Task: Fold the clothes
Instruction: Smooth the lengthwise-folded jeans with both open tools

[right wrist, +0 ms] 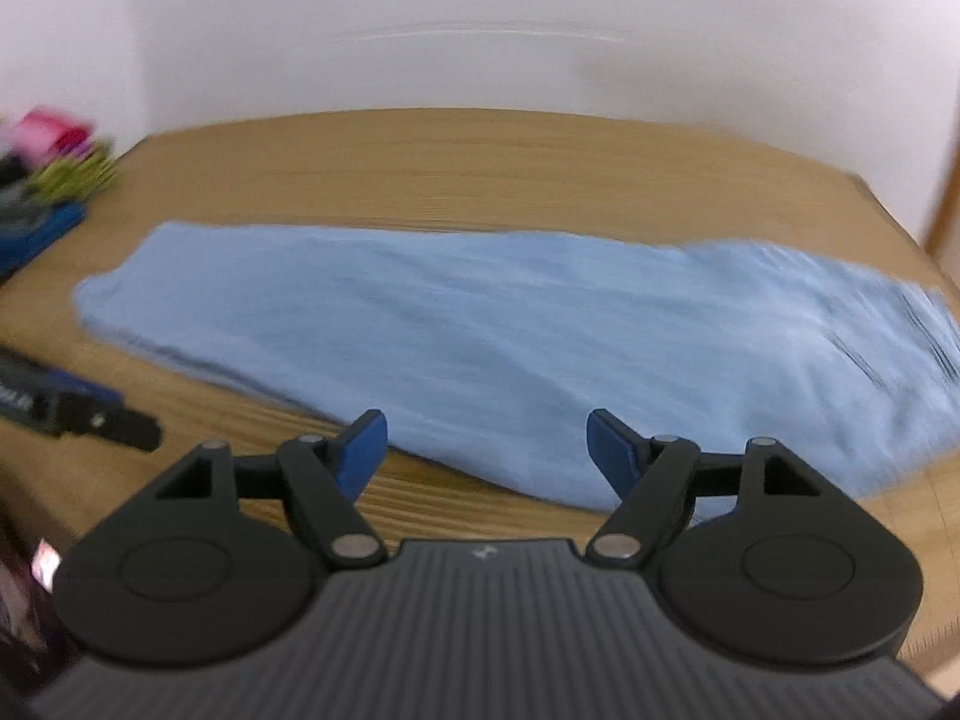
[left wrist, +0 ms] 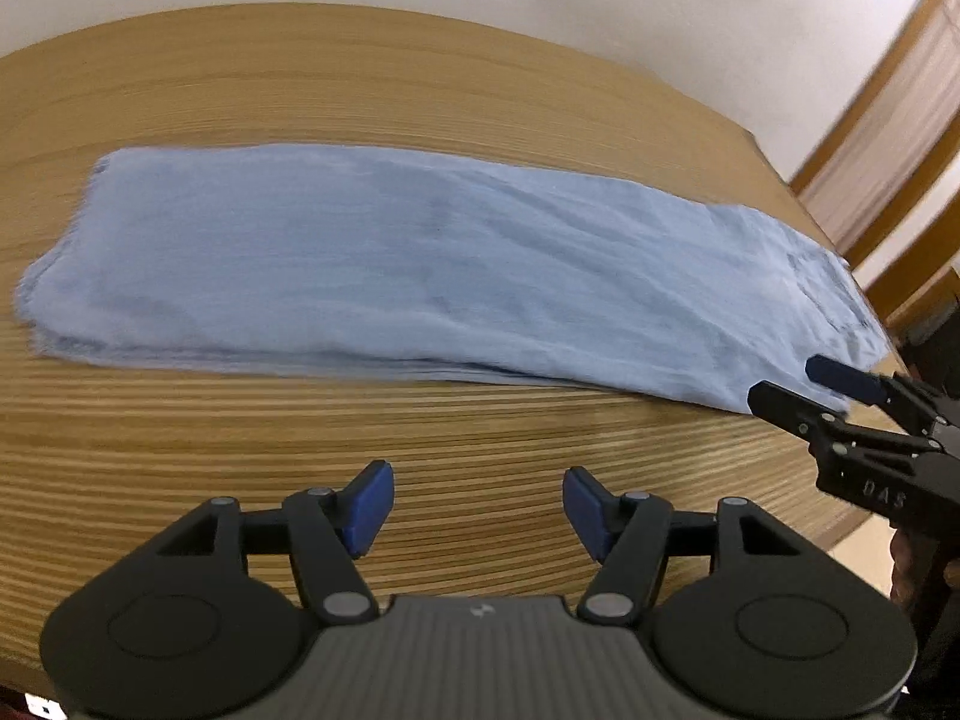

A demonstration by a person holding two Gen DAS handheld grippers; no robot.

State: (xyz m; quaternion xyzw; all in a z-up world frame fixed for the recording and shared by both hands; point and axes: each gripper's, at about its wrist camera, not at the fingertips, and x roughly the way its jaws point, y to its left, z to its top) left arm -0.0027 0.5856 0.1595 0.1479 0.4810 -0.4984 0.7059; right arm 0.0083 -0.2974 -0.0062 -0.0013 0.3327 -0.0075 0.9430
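A light blue garment (left wrist: pixel 420 276) lies folded into a long flat strip across the wooden table (left wrist: pixel 420 450). My left gripper (left wrist: pixel 478 507) hovers open over bare wood just in front of the strip's near edge, with nothing between its blue pads. My right gripper (left wrist: pixel 783 381) shows at the strip's right end, its fingers apart and empty. In the right wrist view the garment (right wrist: pixel 510 336) fills the middle. There my right gripper (right wrist: pixel 487 450) stands open above the cloth's near edge, holding nothing. One black finger (right wrist: pixel 129 427) of the left gripper pokes in from the left.
A white wall stands behind the table. Blurred pink and green items (right wrist: pixel 54 156) and a blue object (right wrist: pixel 36 234) sit at the table's far left. A wooden door frame (left wrist: pixel 888 138) stands to the right, past the table's right edge (left wrist: pixel 840 276).
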